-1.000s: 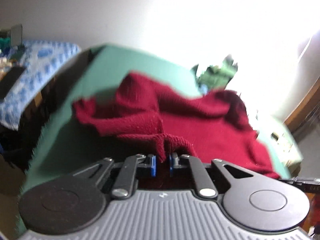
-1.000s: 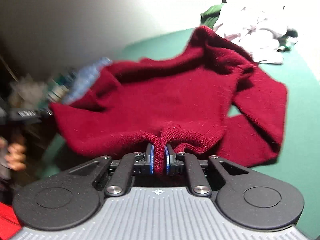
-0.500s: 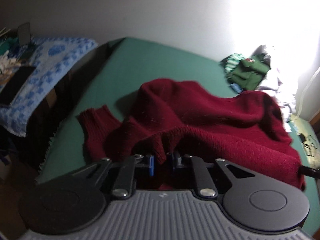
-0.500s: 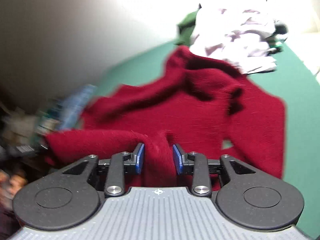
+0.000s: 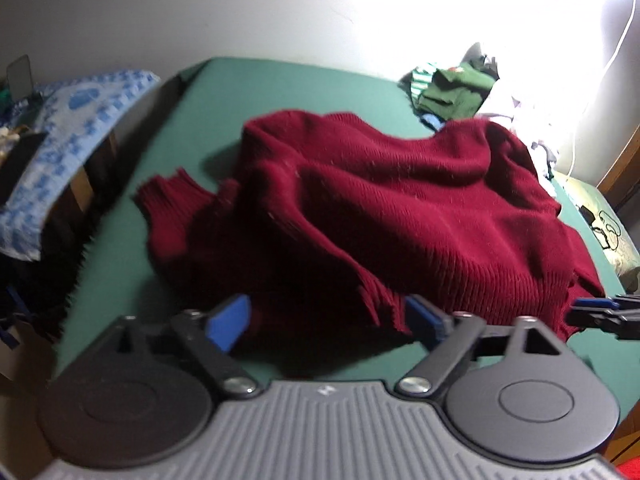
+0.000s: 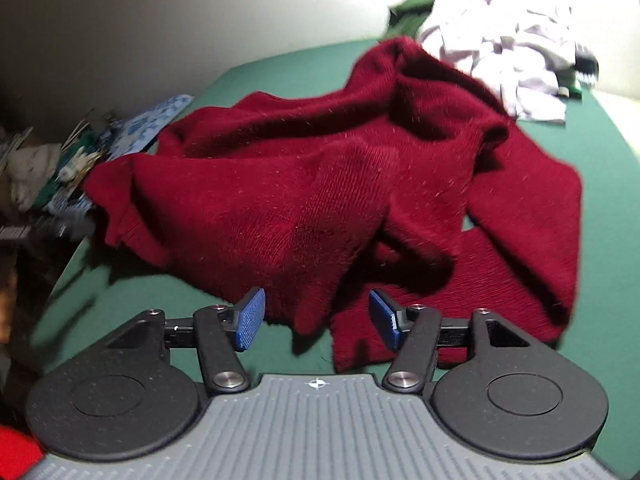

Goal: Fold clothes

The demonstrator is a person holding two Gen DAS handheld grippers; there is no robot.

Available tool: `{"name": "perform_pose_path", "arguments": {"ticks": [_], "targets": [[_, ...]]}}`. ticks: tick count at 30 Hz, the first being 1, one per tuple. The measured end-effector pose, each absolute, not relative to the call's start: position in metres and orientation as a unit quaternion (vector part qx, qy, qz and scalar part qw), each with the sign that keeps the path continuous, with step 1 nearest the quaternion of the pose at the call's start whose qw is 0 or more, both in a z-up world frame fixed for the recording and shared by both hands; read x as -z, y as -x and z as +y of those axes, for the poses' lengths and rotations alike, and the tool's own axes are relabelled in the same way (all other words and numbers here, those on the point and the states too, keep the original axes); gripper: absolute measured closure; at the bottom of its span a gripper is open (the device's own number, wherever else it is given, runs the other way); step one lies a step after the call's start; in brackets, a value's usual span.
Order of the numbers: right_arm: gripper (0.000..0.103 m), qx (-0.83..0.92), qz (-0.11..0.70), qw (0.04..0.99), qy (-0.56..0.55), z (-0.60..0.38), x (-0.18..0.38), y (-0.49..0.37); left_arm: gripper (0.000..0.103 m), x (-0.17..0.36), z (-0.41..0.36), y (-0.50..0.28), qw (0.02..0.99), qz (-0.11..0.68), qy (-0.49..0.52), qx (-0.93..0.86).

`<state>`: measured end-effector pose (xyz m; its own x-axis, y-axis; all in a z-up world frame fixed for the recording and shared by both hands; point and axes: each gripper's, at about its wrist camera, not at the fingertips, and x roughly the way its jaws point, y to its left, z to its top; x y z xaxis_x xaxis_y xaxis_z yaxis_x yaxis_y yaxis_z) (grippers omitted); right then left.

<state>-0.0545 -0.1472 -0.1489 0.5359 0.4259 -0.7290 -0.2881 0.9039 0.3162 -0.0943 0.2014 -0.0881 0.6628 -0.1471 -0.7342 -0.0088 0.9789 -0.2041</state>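
The red sweater [image 5: 392, 216] lies rumpled on the green bed [image 5: 280, 84] just ahead of both grippers, its hem dropped there, I judge, so it can be spread flat before folding. The left gripper [image 5: 326, 318] and right gripper [image 6: 316, 320] have just been opening; both stand spread, knit between their jaws but unpinched

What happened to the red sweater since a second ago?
Both grippers let go: the left gripper and right gripper have just opened, dropping the hem of the red sweater, which sank crumpled onto the green bed. The clothes pile stayed put.
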Motion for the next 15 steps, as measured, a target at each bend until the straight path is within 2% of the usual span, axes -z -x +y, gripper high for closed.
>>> {"name": "perform_pose_path", "arguments": {"ticks": [4, 6, 7, 8, 10, 11, 12, 15], "targets": [[0.045, -0.183, 0.443, 0.874, -0.076, -0.129, 0.155, 0.041, 0.008, 0.097, 0.199, 0.075, 0.903, 0.411, 0.123, 0.02], [0.058, -0.174, 0.446, 0.875, -0.071, -0.12, 0.157, 0.037, 0.008, 0.098, 0.199, 0.069, 0.902, 0.41, 0.135, 0.017], [0.081, -0.173, 0.447, 0.875, -0.073, -0.118, 0.157, 0.037, 0.009, 0.098, 0.2, 0.066, 0.902, 0.408, 0.141, 0.017], [0.094, -0.176, 0.447, 0.873, -0.079, -0.118, 0.158, 0.036, 0.019, 0.096, 0.201, 0.065, 0.901, 0.406, 0.149, 0.017], [0.094, -0.178, 0.441, 0.875, -0.091, -0.12, 0.158, 0.037, 0.05, 0.095, 0.205, 0.062, 0.899, 0.406, 0.165, 0.019], [0.095, -0.178, 0.435, 0.878, -0.091, -0.12, 0.155, 0.038, 0.086, 0.095, 0.207, 0.059, 0.895, 0.41, 0.174, 0.021], [0.095, -0.179, 0.429, 0.88, -0.092, -0.12, 0.151, 0.04, 0.099, 0.095, 0.21, 0.057, 0.892, 0.414, 0.183, 0.017], [0.095, -0.19, 0.412, 0.885, -0.11, -0.129, 0.137, 0.046, 0.1, 0.092, 0.217, 0.055, 0.89, 0.413, 0.192, 0.004]]}}
